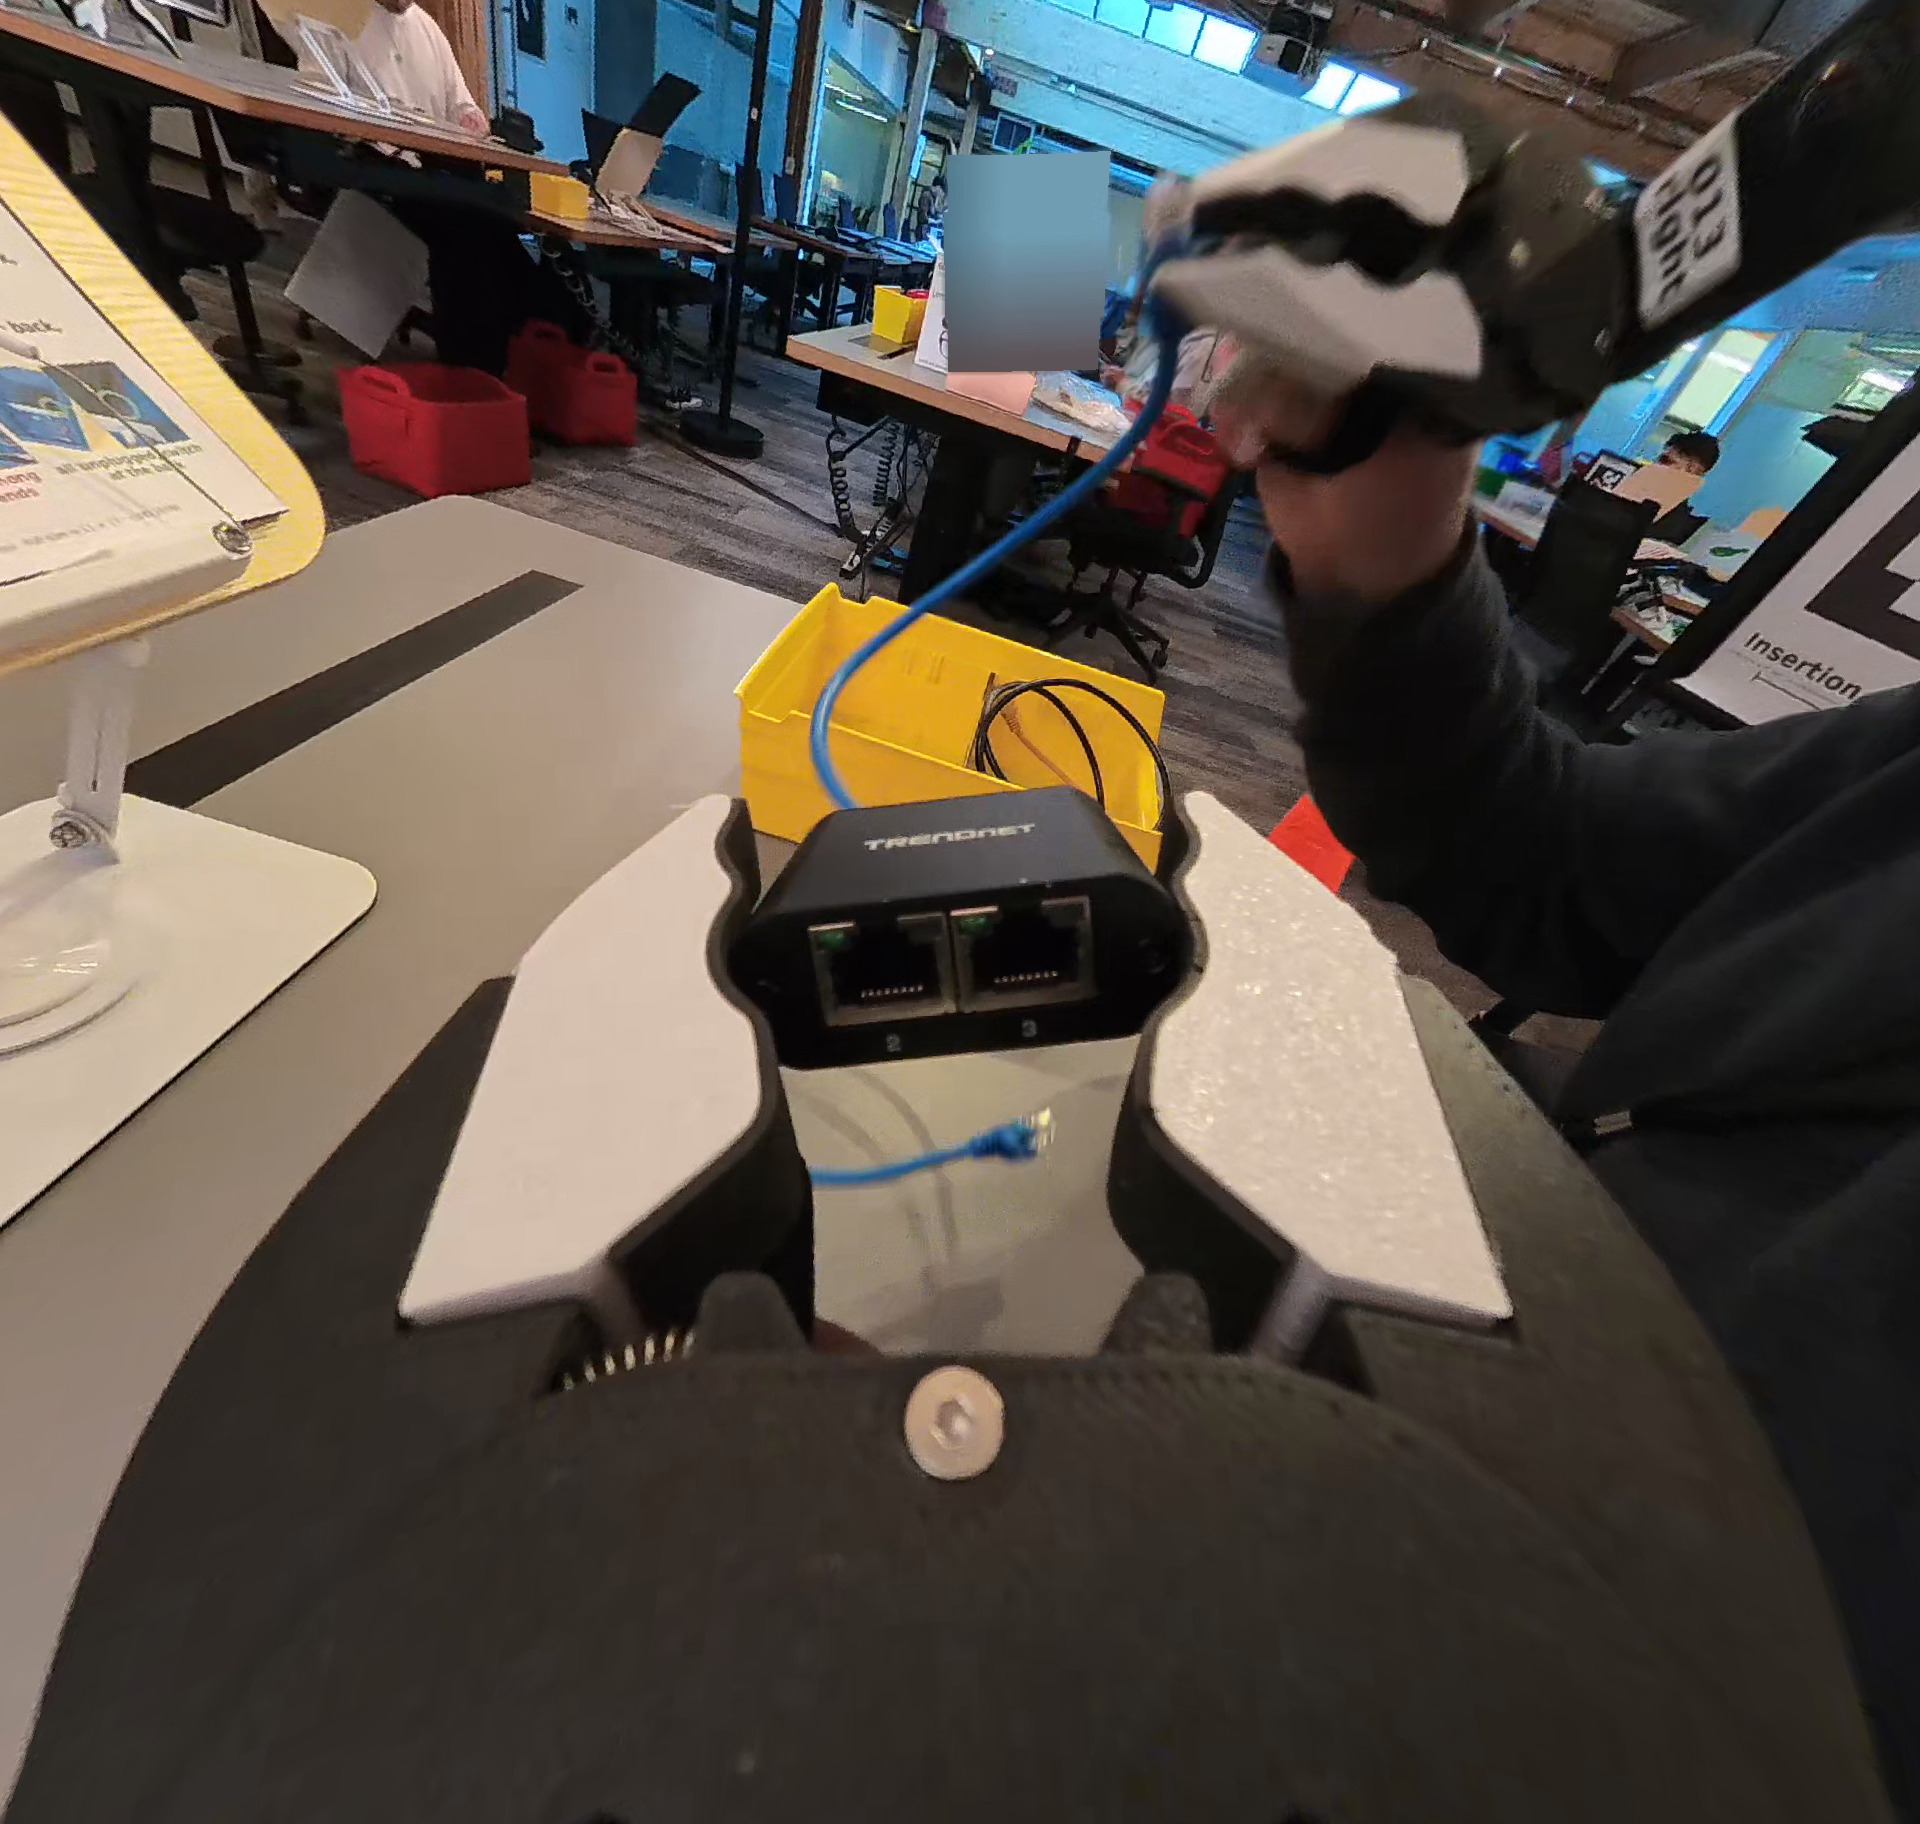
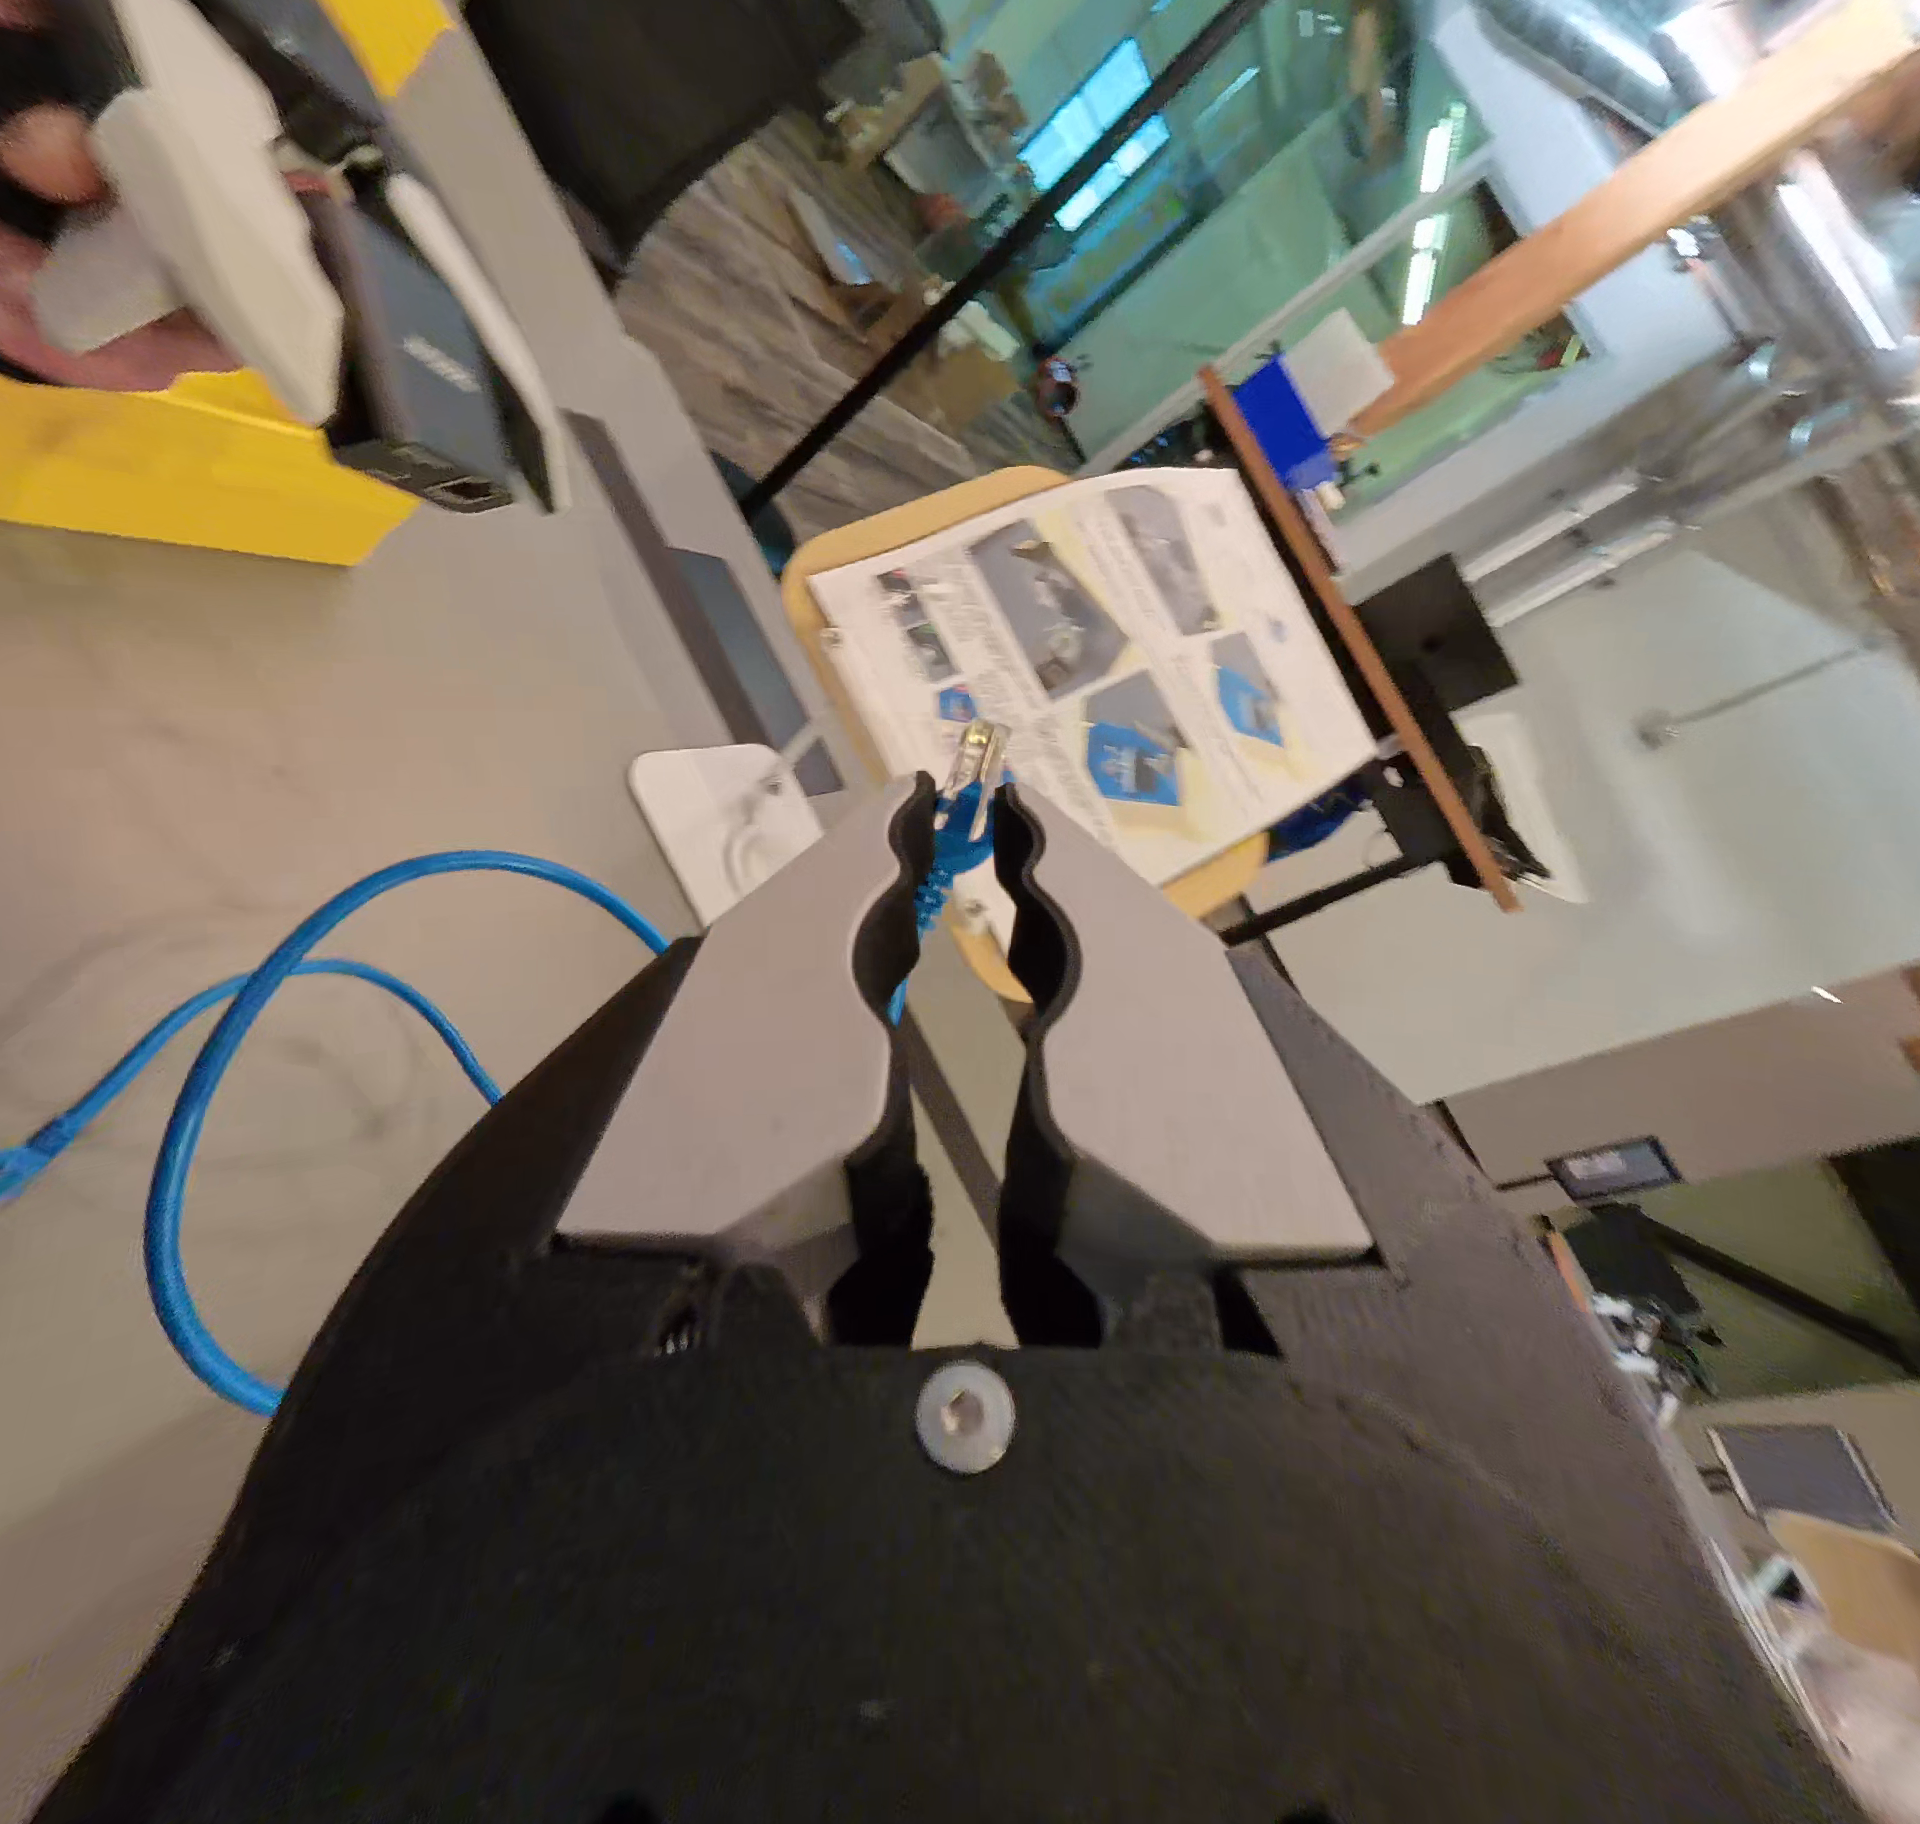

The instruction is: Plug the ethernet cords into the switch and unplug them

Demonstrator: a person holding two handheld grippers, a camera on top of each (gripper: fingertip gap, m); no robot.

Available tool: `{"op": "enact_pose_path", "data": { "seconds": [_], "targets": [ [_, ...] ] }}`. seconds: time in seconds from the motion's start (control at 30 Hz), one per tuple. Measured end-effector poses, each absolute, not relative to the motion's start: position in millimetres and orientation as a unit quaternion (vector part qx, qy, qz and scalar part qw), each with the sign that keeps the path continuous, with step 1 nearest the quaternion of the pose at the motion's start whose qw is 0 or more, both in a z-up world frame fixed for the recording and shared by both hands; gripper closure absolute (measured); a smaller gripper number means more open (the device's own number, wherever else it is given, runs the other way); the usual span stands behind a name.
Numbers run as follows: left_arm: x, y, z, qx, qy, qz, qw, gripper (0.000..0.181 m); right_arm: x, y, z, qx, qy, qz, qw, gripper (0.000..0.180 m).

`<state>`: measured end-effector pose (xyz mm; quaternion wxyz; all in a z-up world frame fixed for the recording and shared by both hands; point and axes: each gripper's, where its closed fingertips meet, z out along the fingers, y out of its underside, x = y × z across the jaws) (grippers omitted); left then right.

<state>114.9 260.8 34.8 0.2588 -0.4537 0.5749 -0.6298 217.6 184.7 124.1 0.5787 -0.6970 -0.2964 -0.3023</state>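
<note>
So the left gripper point(image 1: 961, 927) is clamped on the black switch point(image 1: 961, 917), one finger pressed against each short end, holding it up off the grey table point(image 1: 436, 735) with both ports facing back at the camera. Both ports look empty. My guess is it's held that way so the sockets stay steady and easy to aim at.

The right gripper point(image 2: 961, 803) is pinching the blue ethernet cord point(image 2: 312, 953) just behind its plug point(image 2: 980, 751), so the clear connector pokes out past the fingertips, free to go into a socket. In the left view that gripper sits up at 1 o'clock, well apart from the switch, with the cord hanging down toward the yellow bin point(image 1: 883, 735) at 12. The cord's other end lies loose on the table.

A black cord point(image 1: 1070, 725) sits coiled in the bin. An instruction sheet on a stand point(image 1: 114, 444) is over at 10 o'clock.
</note>
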Motion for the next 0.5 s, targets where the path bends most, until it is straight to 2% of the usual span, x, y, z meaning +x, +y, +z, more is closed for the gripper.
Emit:
{"op": "enact_pose_path", "data": {
  "seconds": [0.3, 0.4, 0.5],
  "targets": [
    [115, 257, 29, -0.449, 0.589, -0.622, 0.254, 0.107, 300, 92, 234, -0.664, -0.181, -0.426, 0.587, 0.169],
    [115, 255, 28, -0.450, 0.590, -0.622, 0.250, 0.107, 327, 64, 232, -0.678, -0.148, -0.454, 0.559, 0.170],
    [116, 254, 27, -0.451, 0.591, -0.620, 0.249, 0.107, 353, 48, 190, -0.712, -0.123, -0.468, 0.509, 0.170]
  ]
}}
